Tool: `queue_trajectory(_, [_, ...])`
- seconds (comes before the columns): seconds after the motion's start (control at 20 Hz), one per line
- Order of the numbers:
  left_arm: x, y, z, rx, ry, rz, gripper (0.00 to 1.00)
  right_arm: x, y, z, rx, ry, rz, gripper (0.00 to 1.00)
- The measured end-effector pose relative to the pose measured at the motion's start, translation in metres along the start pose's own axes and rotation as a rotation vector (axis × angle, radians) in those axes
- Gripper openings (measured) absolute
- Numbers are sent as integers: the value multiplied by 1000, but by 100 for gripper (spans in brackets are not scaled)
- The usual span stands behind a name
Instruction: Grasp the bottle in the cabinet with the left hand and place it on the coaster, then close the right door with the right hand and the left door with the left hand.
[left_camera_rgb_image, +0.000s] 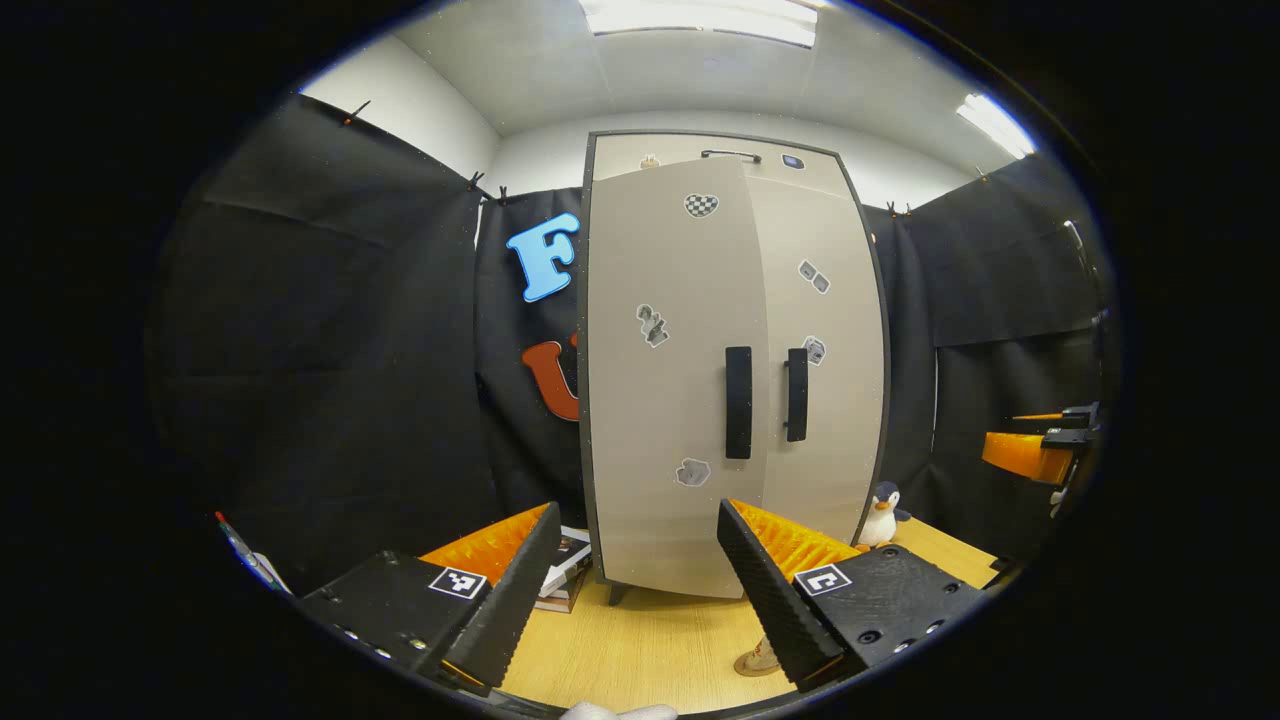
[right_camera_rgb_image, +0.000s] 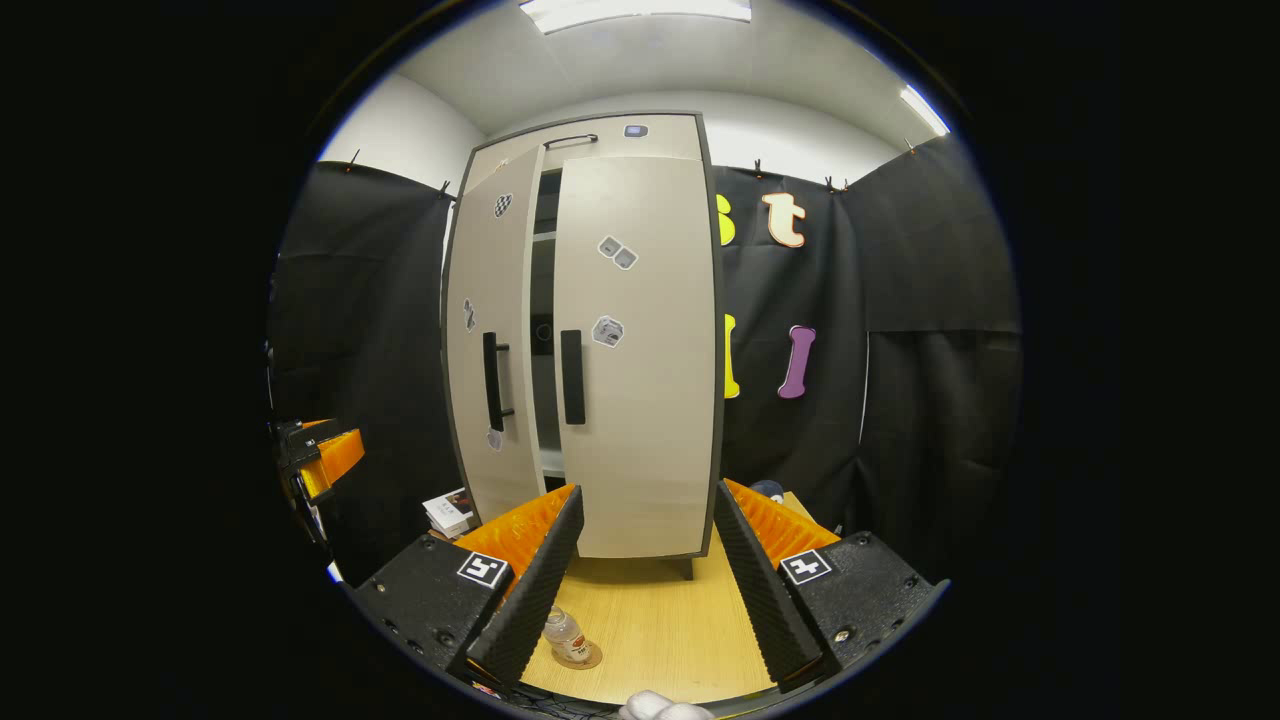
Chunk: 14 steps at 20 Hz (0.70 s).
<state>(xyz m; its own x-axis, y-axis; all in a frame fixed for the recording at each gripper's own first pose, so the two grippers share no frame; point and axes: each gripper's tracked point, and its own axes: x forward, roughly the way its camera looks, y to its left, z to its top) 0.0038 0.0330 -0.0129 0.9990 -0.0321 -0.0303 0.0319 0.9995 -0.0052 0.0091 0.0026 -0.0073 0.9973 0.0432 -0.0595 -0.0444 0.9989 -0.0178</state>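
- The left gripper (left_camera_rgb_image: 635, 570) hovers with its two ribbed fingers spread wide and nothing between them, aimed at the foot of the cabinet; each finger base carries a small square black-and-white marker.
- The right gripper (right_camera_rgb_image: 640, 560) is likewise splayed wide and empty over the table, its wedge-shaped fingers showing the same ridged, saw-tooth inner faces.
- The cabinet (right_camera_rgb_image: 630, 135) stands upright on the table, a tall beige box with a dark frame and short dark legs, its smooth matte fronts dotted with small grey stickers.
- The right door (right_camera_rgb_image: 635, 400) sits flush or nearly so, a flat panel with a straight black bar handle.
- The left door (right_camera_rgb_image: 490, 300) hangs ajar in the right gripper view, leaving a dark vertical gap through which a pale shelf edge shows; it carries a matching black bar handle.
- The table (right_camera_rgb_image: 660, 620) is a light wood-grain surface, smooth and bare in front of the cabinet.
- A stack of books (left_camera_rgb_image: 565, 575) lies flat beside the cabinet's left corner.
- A plush penguin (left_camera_rgb_image: 882, 515) stands by the cabinet's right corner, soft and rounded.
- The bottle (right_camera_rgb_image: 566, 634), small, clear plastic with a labelled body, stands on the round tan coaster (right_camera_rgb_image: 582, 658) near the table's front edge, just beside the right gripper's left finger.
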Motion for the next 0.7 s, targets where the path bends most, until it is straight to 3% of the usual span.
queue_trajectory(0.7, [23,-6,-4,1,10,-23,96,20,5,0,4,-13,-2,82])
